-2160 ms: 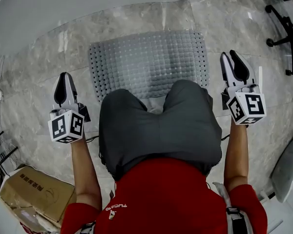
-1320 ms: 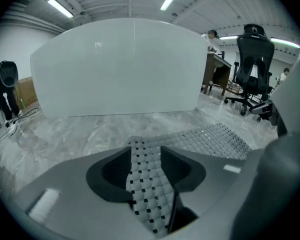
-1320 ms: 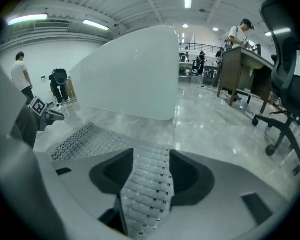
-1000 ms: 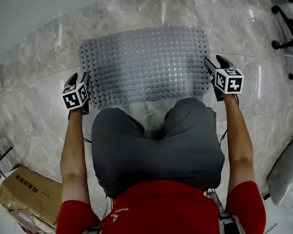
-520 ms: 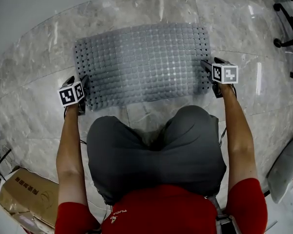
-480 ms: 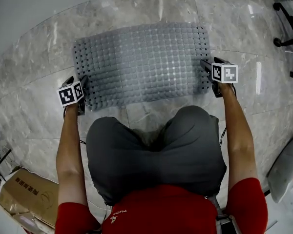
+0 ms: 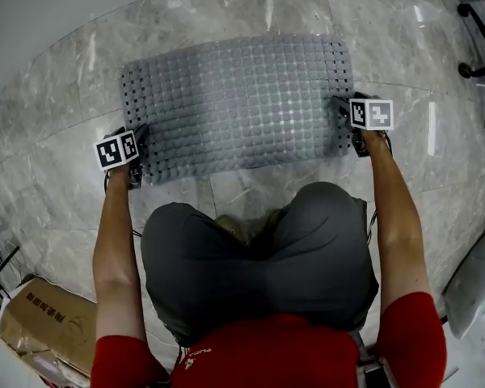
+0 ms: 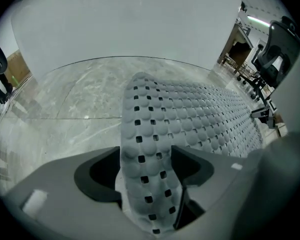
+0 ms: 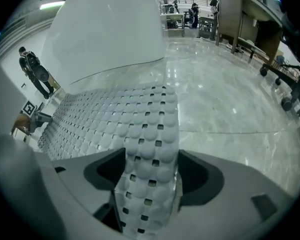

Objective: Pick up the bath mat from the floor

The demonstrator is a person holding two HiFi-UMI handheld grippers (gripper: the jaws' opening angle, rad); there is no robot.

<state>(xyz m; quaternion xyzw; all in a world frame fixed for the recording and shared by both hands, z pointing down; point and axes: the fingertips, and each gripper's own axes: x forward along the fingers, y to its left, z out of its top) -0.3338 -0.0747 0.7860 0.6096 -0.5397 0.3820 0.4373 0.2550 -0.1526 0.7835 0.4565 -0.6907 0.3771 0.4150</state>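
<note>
Left claw and right claw both stand wide open. Their jaws have just been opening, and each has an edge strip of the bath mat between them, unpinched. The grey, studded mat lies flat on the marble floor, with the left claw at its near left corner and the right claw at its right edge. Nearer are the person's grey shorts. A cardboard box sits near left, a chair base far right.
</note>
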